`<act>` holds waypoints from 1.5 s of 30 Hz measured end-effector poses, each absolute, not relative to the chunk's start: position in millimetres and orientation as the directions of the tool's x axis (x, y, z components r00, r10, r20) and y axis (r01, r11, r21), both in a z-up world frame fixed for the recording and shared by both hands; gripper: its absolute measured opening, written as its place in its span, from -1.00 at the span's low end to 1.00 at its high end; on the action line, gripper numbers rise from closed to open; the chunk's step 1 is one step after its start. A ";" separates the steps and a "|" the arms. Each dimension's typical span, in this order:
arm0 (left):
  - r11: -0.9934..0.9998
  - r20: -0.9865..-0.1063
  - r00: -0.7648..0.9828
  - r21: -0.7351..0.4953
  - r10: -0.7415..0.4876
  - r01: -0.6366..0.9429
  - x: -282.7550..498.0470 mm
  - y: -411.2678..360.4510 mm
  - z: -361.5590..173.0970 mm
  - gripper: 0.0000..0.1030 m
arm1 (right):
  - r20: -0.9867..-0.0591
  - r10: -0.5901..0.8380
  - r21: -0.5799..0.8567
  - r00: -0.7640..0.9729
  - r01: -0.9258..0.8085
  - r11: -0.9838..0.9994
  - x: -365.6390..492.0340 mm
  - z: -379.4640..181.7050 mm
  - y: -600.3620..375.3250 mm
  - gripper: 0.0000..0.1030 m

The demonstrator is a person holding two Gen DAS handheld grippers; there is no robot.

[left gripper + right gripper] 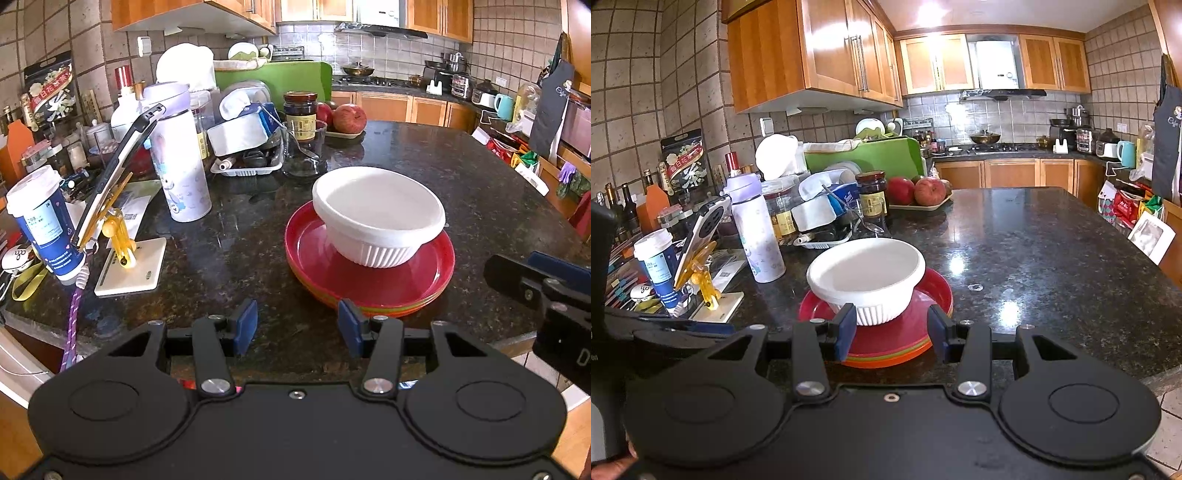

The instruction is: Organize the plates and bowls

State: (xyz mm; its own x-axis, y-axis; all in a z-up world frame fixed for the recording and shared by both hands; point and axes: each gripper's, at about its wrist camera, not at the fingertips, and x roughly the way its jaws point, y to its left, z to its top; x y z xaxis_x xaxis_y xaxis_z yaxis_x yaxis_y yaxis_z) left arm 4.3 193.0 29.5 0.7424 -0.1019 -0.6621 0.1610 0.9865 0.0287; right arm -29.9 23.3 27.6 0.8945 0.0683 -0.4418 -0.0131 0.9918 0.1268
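With both my left hand-held gripper point(297, 326) and right hand-held gripper point(892, 328) spread and empty, the white ribbed bowl point(377, 218) sits off-center on the stacked plates point(369, 280) near the worktop point(480, 177) edge, so I judge a clumsy nudge could tip it.

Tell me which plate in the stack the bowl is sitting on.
The red plate, top of the stack. The white bowl rests in it; below it only rims show, a green one, then orange at the bottom.
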 end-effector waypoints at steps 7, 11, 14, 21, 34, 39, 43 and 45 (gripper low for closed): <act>0.987 -0.661 0.744 0.030 -0.100 0.159 6.3 192.7 30.0 0.09 | -0.444 0.073 0.131 0.893 -0.016 0.991 -26.2 27.3 21.3 -0.13; 0.987 -0.665 0.741 0.032 -0.096 0.156 7.8 191.9 29.3 0.09 | -0.450 0.075 0.136 0.890 -0.015 0.991 -24.6 25.3 20.8 -0.13; 0.987 -0.666 0.740 0.033 -0.095 0.157 8.9 191.5 28.9 0.09 | -0.452 0.077 0.138 0.889 -0.016 0.990 -23.4 25.4 21.0 -0.13; 0.987 -0.669 0.738 0.035 -0.094 0.158 10.8 192.0 28.0 0.09 | -0.453 0.076 0.138 0.888 -0.015 0.990 -22.6 25.3 21.1 -0.13; 0.986 -0.672 0.735 0.039 -0.092 0.160 11.3 190.5 27.9 0.09 | -0.463 0.077 0.137 0.883 -0.015 0.990 -18.8 23.3 20.9 -0.13; 0.986 -0.672 0.735 0.040 -0.094 0.163 11.3 189.3 27.9 0.09 | -0.465 0.073 0.136 0.882 -0.011 0.991 -18.5 23.2 19.7 -0.13; 0.986 -0.672 0.735 0.047 -0.089 0.162 11.5 186.9 28.0 0.09 | -0.469 0.070 0.141 0.880 -0.004 0.990 -17.9 22.2 18.4 -0.13; 0.986 -0.673 0.735 0.050 -0.087 0.162 11.7 186.2 28.1 0.09 | -0.472 0.068 0.140 0.879 -0.001 0.990 -17.4 21.5 18.4 -0.13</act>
